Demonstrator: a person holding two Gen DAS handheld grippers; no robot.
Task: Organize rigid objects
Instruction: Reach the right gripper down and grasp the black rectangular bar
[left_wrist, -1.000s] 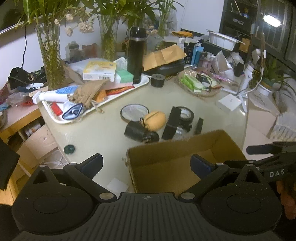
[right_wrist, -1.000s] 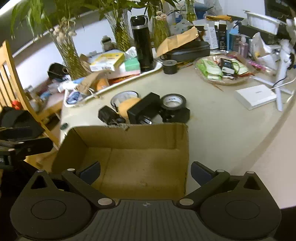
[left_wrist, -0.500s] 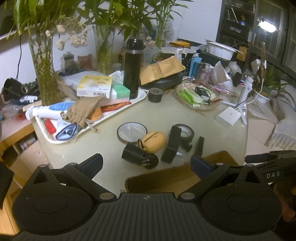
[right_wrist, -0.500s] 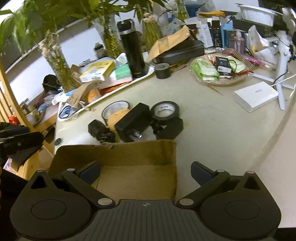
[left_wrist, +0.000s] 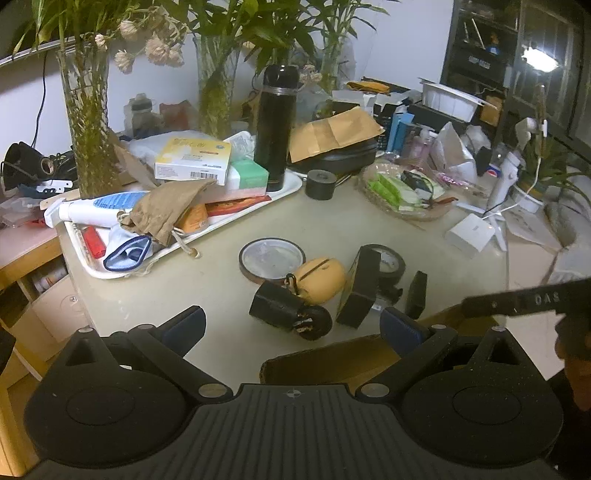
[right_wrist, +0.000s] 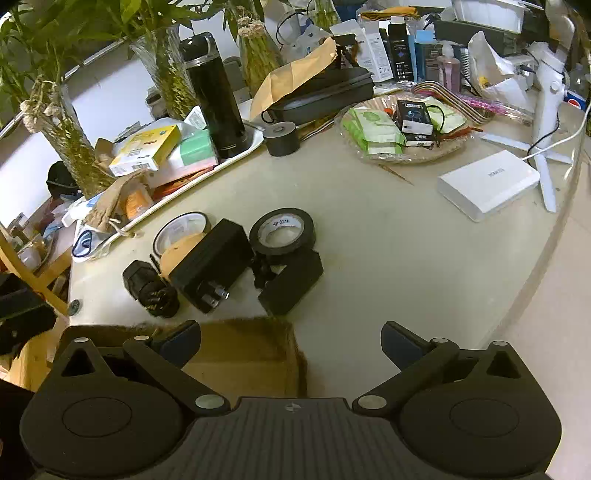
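Now the cardboard box (right_wrist: 243, 354) takes up far less of both views than a second ago: where we looked down into its bare floor, only its far wall and one corner show at the bottom edge, so we have risen and drawn back from it. We judge the packing has not begun.

Just beyond the box's far wall lies the small heap to be sorted: a black charger block (right_wrist: 212, 264) lying with its prongs toward the box, a roll of black tape (right_wrist: 282, 230) touching its right side, a black wedge-shaped piece (right_wrist: 291, 282) below the tape, a stubby black cylinder (right_wrist: 149, 284) at the left, a yellow oval case (left_wrist: 321, 277) between cylinder and block, and a clear-centred tape ring (left_wrist: 271, 256) behind it.

Our right gripper (right_wrist: 290, 338) hangs over the box corner, fingers spread wide and holding nothing. Our left gripper (left_wrist: 291, 325) is likewise wide apart and bare, above the table (right_wrist: 388, 258) near the cylinder. Farther off stand a white tray (left_wrist: 288, 186) and a black flask (left_wrist: 275, 125).
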